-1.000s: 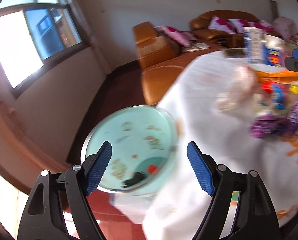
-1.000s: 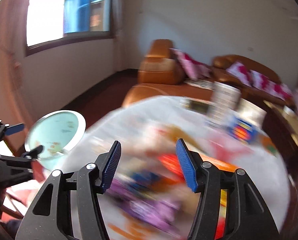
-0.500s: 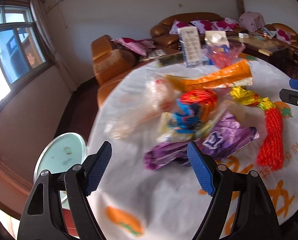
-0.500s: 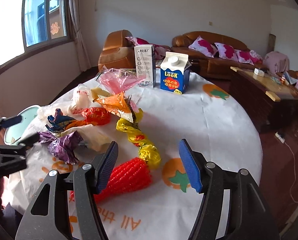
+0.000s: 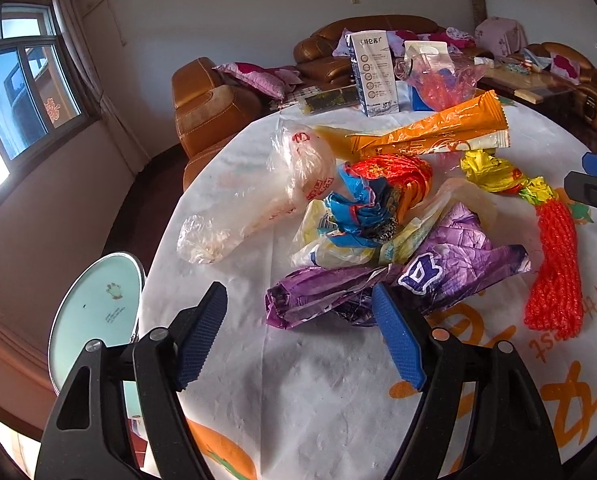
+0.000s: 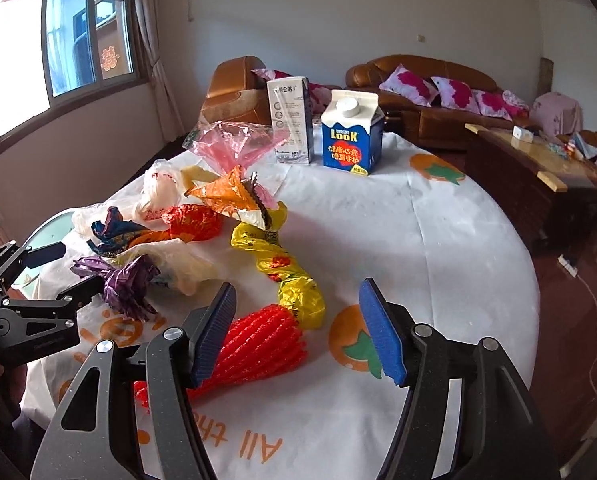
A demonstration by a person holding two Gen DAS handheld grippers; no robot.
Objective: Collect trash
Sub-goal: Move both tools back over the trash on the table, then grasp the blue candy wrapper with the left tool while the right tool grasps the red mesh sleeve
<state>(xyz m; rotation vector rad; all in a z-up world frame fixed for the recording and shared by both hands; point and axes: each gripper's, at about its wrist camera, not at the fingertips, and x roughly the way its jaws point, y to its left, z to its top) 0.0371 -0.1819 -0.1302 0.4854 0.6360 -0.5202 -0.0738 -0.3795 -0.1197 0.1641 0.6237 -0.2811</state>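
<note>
The crumpled purple foil wrapper (image 5: 398,280) lies on the white printed tablecloth (image 5: 318,380) at the near edge of the litter pile, its long axis running left to right, just beyond the left gripper (image 5: 298,336), whose 2 fingers are apart, closing slightly, and hold nothing. The right gripper (image 6: 298,332) is also apart and empty, with the red mesh sleeve (image 6: 254,344) under its left finger. The left gripper is judged nearer the wrapper; the mint-green lidded bin (image 5: 94,312) stands off the table's left edge.

Pale walls, dark red floor (image 6: 578,320), bright window (image 6: 58,52) with curtain, brown leather sofas (image 6: 426,88) with pink cushions, wooden coffee table (image 6: 538,160).
</note>
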